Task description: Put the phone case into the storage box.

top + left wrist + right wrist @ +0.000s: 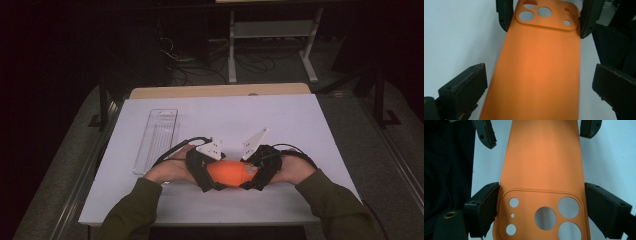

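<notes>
Between both claws (231,172) — orange phone case (227,173), right-gripped.

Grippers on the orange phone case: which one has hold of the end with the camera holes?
The right gripper: its jaws press both edges of the orange phone case beside the camera holes. The left gripper straddles the plain end, jaws clear.

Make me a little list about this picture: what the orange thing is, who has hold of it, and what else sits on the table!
orange thing: a phone case with round camera holes at one end
right gripper: jaws pressed on both sides of the camera-hole end
left gripper: jaws open, either side of the plain end, not touching it
other thing: a clear plastic tray, lying left of the hands
table: white top
</notes>
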`<state>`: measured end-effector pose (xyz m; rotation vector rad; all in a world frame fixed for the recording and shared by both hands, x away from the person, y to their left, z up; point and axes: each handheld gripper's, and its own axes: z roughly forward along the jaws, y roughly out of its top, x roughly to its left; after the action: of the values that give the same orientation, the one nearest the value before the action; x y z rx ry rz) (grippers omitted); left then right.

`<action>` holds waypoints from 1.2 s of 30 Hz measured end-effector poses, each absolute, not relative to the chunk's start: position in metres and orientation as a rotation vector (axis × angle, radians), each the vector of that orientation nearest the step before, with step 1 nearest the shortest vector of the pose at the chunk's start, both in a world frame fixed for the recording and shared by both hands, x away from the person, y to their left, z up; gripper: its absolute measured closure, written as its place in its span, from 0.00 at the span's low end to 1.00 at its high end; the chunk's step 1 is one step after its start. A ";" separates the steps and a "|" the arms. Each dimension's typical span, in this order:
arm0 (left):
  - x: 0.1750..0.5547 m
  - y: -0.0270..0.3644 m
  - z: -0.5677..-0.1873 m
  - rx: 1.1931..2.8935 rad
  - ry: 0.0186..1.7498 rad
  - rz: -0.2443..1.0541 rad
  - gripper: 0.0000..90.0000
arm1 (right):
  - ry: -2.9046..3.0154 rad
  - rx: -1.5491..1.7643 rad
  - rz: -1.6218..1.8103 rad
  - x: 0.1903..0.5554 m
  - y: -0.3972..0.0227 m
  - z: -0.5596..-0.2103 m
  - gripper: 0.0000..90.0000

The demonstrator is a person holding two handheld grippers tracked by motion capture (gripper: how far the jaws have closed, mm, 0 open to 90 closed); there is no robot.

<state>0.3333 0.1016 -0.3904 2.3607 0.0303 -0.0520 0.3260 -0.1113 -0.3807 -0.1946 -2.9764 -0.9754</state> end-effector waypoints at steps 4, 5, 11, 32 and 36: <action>0.334 0.100 -0.391 2.362 0.025 -0.056 0.00 | -2.974 -0.170 -0.981 0.325 -0.109 -0.380 0.17; 0.334 0.100 -0.391 2.362 0.025 -0.056 0.00 | -2.974 -0.168 -0.983 0.325 -0.109 -0.379 0.17; 0.333 0.096 -0.394 2.387 -0.004 -0.058 0.00 | -2.956 -0.187 -0.963 0.322 -0.106 -0.378 0.17; 0.332 0.095 -0.397 2.410 -0.007 -0.058 0.13 | -2.905 -0.184 -1.040 0.327 -0.109 -0.374 0.16; 0.331 0.095 -0.396 2.408 -0.011 -0.062 0.14 | -2.899 -0.166 -1.046 0.328 -0.110 -0.375 0.16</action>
<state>0.3310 0.0948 -0.3965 2.4083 -0.0112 -0.0620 0.3276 -0.1101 -0.3749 -0.1656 -2.8992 -1.0460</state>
